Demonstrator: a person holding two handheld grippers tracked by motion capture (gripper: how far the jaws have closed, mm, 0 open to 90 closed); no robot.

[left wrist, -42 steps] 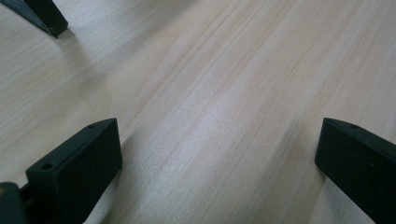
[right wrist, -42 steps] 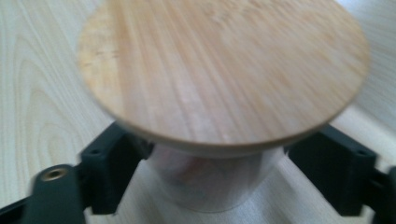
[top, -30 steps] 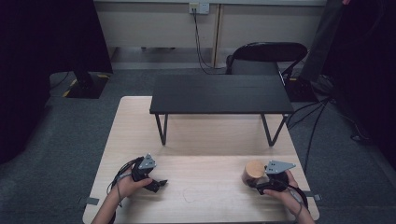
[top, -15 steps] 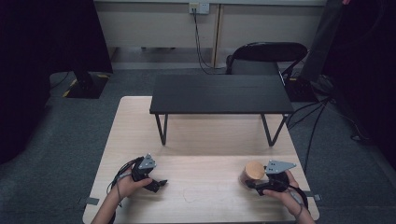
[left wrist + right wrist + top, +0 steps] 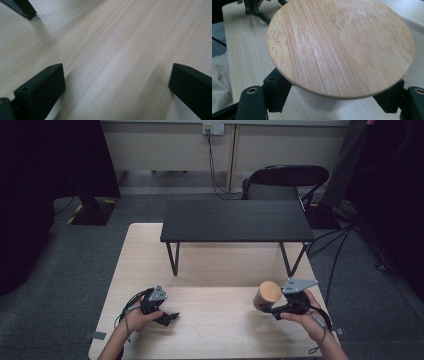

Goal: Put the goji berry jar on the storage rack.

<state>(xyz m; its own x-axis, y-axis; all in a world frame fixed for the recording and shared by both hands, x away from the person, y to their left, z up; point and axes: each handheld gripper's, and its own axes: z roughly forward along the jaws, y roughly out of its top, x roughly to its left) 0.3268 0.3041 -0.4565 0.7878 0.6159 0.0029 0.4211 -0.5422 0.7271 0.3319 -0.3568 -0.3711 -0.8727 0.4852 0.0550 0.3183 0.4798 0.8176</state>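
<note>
I am looking down on a pale wooden table (image 5: 150, 250) that takes up the middle and lower part of the high view. A low black shelf (image 5: 235, 220) on thin legs stands across its upper half. In the lower right, my right gripper (image 5: 272, 307) holds a round jar with a bamboo lid (image 5: 267, 295). In the right gripper view the lid spreads over most of the frame, and the two black jaws press the jar's pale body from the lower left and lower right, just under the lid's rim. I judge the grip sits low on the body so the lid stays free and the jar stays upright. Whether the jar's base touches the table, I cannot tell.

In the lower left of the high view, my left gripper (image 5: 167, 316) rests low by the table. Its own view shows the jaws spread wide with bare wood grain between them, holding nothing, probably waiting its turn.
</note>
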